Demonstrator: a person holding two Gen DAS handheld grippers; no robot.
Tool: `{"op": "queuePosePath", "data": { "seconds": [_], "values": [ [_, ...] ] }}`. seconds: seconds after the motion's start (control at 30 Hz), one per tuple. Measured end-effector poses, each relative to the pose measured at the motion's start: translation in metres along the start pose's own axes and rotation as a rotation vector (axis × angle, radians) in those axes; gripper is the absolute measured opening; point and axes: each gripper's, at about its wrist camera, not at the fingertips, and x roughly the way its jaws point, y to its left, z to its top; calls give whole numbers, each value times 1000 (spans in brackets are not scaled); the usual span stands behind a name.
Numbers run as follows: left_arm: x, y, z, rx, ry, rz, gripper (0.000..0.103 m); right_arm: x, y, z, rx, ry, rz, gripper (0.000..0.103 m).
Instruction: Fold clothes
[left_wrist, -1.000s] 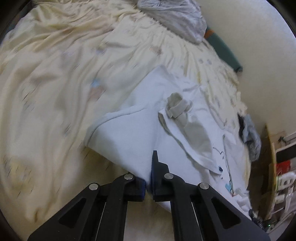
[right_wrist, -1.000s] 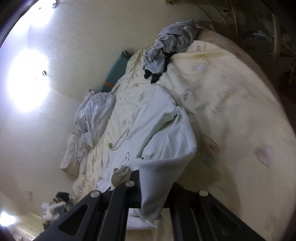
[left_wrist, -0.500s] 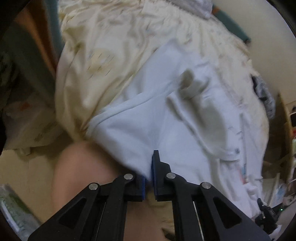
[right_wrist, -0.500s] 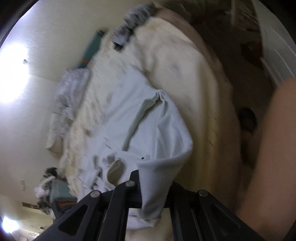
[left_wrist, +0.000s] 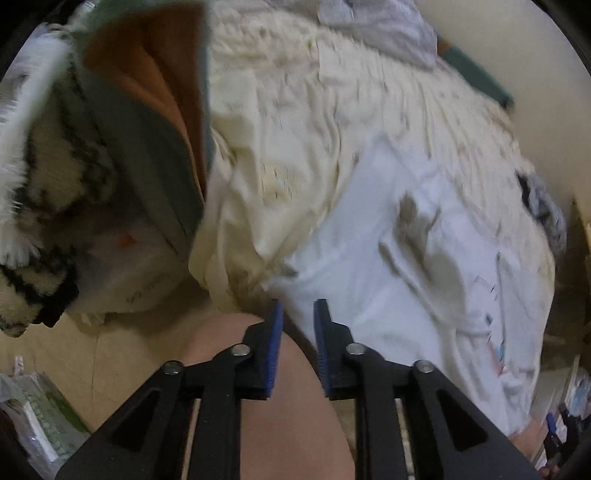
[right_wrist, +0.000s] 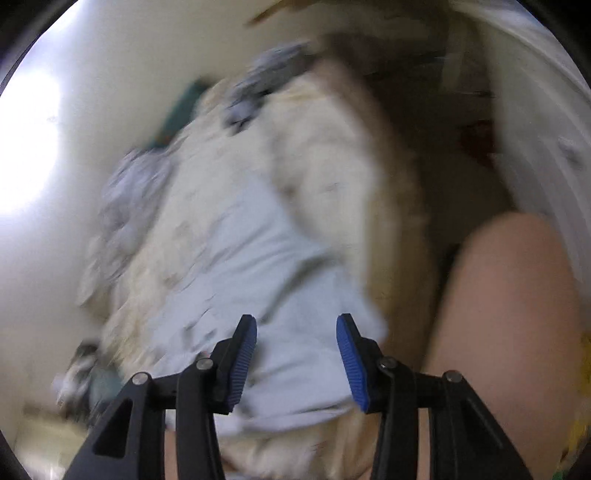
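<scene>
A: Left wrist view: the left tongs (left_wrist: 298, 314) stand released, a narrow gap between the blue pads and nothing in it, just off the near edge of the white shirt (left_wrist: 413, 258).

B: And where does the shirt lie?

A: Spread on the cream bedsheet (left_wrist: 295, 129), reaching the bed's near edge, a beige sleeve lying across it. A bare knee (left_wrist: 288, 413) shows under the tongs.

B: The right side?

A: Blurred, but the right tongs (right_wrist: 295, 332) gape wide over the shirt (right_wrist: 258, 277), holding nothing. A grey garment (right_wrist: 266, 81) sits at the far end of the bed.
</scene>
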Motion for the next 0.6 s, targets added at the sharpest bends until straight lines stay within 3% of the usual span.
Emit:
{"op": "queuePosePath", "data": {
  "seconds": [0.1, 0.13, 0.2, 0.27, 0.4, 0.5, 0.53, 0.57, 0.6],
  "values": [
    [4, -15, 0, 28, 23, -90, 33, 35, 20, 2, -33, 142, 102, 46],
    [6, -21, -1, 46, 39, -118, 41, 49, 24, 2, -23, 180, 128, 48],
    [18, -39, -4, 55, 74, -187, 85, 80, 26, 0, 18, 253, 168, 48],
    [25, -51, -3, 47, 94, -238, 86, 111, 27, -5, 35, 309, 167, 48],
    [51, -75, -2, 47, 166, -252, 86, 158, 22, -15, 87, 366, 167, 48],
    [59, -80, 1, 4, 169, -256, 86, 173, 19, -23, 96, 389, 183, 48],
    [60, -80, 0, -12, 168, -268, 86, 175, 26, -24, 53, 376, 199, 42],
    [60, -80, 0, -23, 168, -275, 86, 175, 31, -23, 17, 360, 209, 14],
    [61, -81, -1, -26, 171, -278, 86, 171, 35, -22, 0, 334, 211, 2]
  ]
}}
